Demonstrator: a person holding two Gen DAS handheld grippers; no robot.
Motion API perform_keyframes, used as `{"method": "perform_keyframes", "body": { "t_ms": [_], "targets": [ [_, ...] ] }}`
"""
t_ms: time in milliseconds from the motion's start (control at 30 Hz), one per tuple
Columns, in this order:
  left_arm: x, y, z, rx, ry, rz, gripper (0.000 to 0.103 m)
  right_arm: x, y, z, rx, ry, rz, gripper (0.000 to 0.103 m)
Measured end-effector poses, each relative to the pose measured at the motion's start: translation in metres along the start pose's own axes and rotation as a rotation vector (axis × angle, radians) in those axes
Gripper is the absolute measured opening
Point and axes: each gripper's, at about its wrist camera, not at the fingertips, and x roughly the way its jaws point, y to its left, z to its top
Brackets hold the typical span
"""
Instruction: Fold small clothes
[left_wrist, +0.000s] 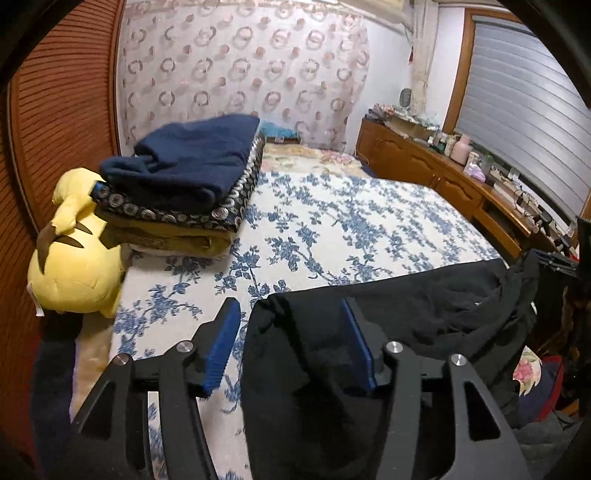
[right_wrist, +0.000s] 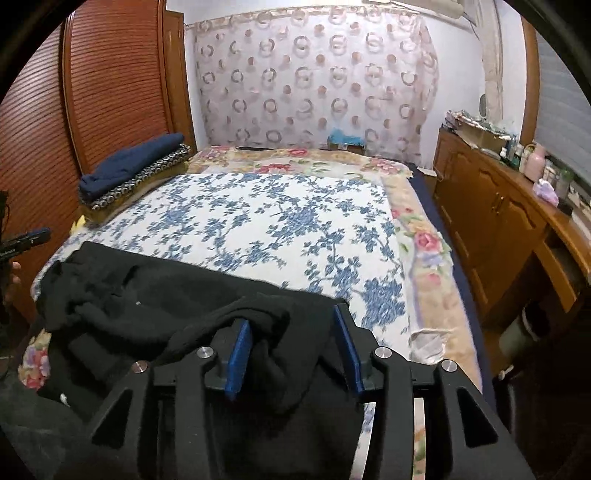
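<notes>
A rumpled black fabric garment (left_wrist: 424, 306) lies on the near edge of the bed's blue-flowered white cover (left_wrist: 332, 221), its ends between the spread blue pads of the left gripper (left_wrist: 290, 343) and right gripper (right_wrist: 293, 350), both released, a folded clothes stack (left_wrist: 184, 181) well apart beside a yellow plush toy (left_wrist: 74, 266).

yellow plush toy (left_wrist: 74, 258) | wooden dresser (right_wrist: 491, 210) | patterned curtain (right_wrist: 314, 81)

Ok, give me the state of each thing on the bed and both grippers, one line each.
Black garment: unfolded, rumpled at the near edge of the bed.
Stack of folded clothes: folded, piled, navy piece on top.
Pikachu plush: lying beside the stack.
Left gripper: open over the garment.
Right gripper: open, cloth between its fingers.
</notes>
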Motion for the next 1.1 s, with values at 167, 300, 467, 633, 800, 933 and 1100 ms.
{"method": "perform_keyframes", "body": {
  "t_ms": [167, 300, 467, 633, 800, 933, 1100],
  "targets": [
    [0.029, 0.001, 0.006, 0.009, 0.04, 0.009, 0.057, 0.005, -0.004, 0.005, -0.009, -0.012, 0.012, 0.046],
    [0.051, 0.005, 0.008, 0.004, 0.08, 0.012, 0.057, 0.01, -0.009, 0.004, -0.014, -0.007, 0.024, 0.047],
    [0.066, 0.005, 0.006, 0.011, 0.124, 0.013, 0.057, 0.006, -0.004, -0.004, -0.054, 0.054, 0.085, 0.047],
    [0.072, 0.004, 0.004, 0.019, 0.145, 0.016, 0.057, -0.003, -0.011, -0.024, -0.032, 0.102, 0.09, 0.047],
    [0.074, 0.003, 0.004, 0.027, 0.156, 0.02, 0.057, -0.02, -0.021, -0.029, -0.013, 0.109, 0.086, 0.047],
    [0.078, 0.005, 0.004, 0.028, 0.165, 0.029, 0.057, -0.028, -0.026, -0.022, -0.028, 0.099, 0.064, 0.047],
    [0.079, 0.004, 0.003, 0.04, 0.162, 0.037, 0.058, -0.025, -0.034, -0.017, -0.008, 0.073, 0.034, 0.047]
  ]
}}
